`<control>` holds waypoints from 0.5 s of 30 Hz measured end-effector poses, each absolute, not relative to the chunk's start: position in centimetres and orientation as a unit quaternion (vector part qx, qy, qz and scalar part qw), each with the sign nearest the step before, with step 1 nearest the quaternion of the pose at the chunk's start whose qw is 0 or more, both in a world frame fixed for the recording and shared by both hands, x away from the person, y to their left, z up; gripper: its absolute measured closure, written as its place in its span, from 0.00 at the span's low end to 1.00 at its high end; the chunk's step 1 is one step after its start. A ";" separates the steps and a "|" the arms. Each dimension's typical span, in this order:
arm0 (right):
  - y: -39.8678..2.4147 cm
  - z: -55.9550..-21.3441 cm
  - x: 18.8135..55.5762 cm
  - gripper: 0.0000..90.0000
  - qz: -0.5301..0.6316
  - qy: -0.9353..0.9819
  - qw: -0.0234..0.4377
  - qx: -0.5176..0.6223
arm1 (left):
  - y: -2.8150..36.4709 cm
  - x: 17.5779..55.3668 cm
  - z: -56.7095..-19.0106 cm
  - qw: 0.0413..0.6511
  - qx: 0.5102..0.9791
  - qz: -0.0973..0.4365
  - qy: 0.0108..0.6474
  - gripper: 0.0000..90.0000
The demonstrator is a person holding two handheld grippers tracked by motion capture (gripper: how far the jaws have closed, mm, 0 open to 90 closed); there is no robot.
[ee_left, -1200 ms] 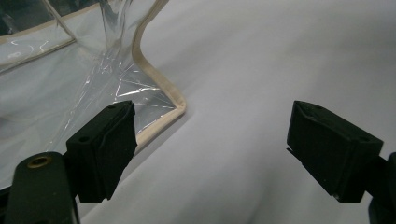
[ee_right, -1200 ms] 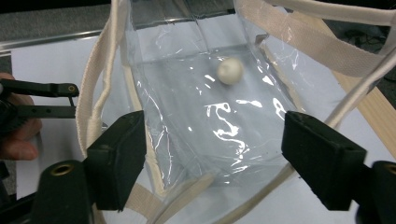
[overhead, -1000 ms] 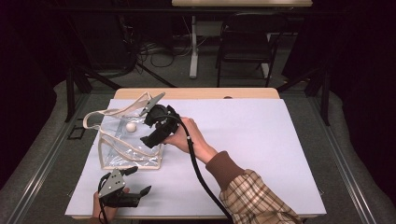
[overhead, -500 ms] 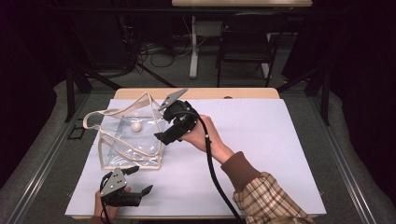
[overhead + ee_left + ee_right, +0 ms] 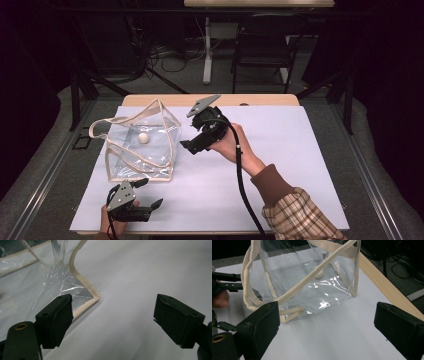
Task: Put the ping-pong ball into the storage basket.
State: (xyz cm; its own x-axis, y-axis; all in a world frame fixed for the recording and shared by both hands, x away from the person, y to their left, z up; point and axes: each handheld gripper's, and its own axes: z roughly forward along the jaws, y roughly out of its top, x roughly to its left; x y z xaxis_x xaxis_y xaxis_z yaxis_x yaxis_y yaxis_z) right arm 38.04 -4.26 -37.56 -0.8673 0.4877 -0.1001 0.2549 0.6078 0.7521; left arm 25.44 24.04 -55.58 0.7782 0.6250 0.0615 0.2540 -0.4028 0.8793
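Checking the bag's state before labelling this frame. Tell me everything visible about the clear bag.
The clear bag is see-through plastic edged in cream trim, with cream strap handles. It stands open on the white table cover, at the left, sagging and creased. A small pale ball sits inside. Neither gripper touches it: the left gripper rests near its front corner, the right gripper hangs open just to its right.

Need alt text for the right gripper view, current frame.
A clear plastic bag with cream trim stands on a white table, a small pale ball inside it. The right gripper has its two black jaws wide open in the foreground, nothing between them, short of the bag. A wooden table edge runs along the right.
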 end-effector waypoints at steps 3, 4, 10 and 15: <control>-4.9 -37.7 37.9 0.06 0.391 0.882 0.152 0.213 | 24.1 25.4 -55.6 0.474 0.816 0.196 0.268 0.18; -5.2 -37.7 37.8 0.05 0.391 0.882 0.152 0.214 | 24.1 25.3 -55.5 0.475 0.815 0.196 0.268 0.18; -6.5 -38.1 37.2 0.03 0.383 0.883 0.162 0.219 | 24.1 25.3 -55.5 0.475 0.816 0.194 0.266 0.18; -7.8 -38.5 36.7 0.01 0.378 0.883 0.169 0.221 | 24.0 25.4 -55.5 0.476 0.816 0.194 0.266 0.18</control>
State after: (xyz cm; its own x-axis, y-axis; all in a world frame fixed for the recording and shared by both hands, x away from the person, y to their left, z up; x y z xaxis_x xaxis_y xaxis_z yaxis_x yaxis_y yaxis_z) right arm 36.67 -7.77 -38.52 -0.8452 0.5181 -0.1310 0.2630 0.6167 0.7419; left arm 25.41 23.99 -55.54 0.7835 0.6181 0.0642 0.2481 -0.4059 0.8796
